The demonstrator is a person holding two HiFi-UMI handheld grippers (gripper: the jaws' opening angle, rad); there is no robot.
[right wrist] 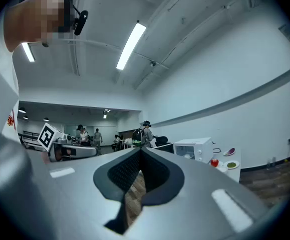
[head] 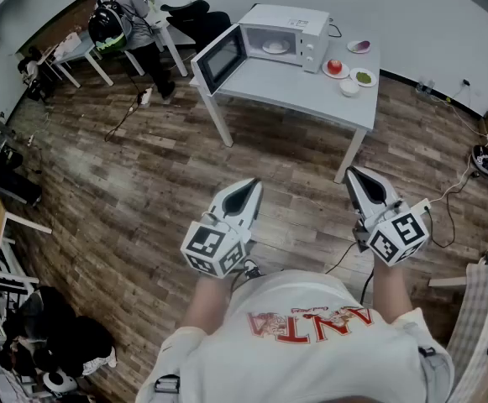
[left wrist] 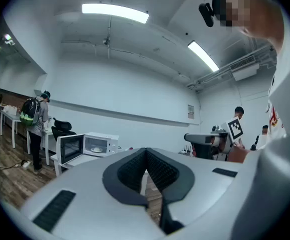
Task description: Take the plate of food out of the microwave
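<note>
Both grippers hang level, well apart from the microwave (head: 298, 19): left gripper (head: 245, 191) and right gripper (head: 358, 179) each have jaws pressed together on nothing. Inside the microwave, behind its swung-open door (head: 221, 57), sits the plate (head: 275, 47) of food. It looks like stiff glazed ware, probably slick, breakable and fairly light. I judge the near rim the best hold, kept flat so the food stays put.
</note>
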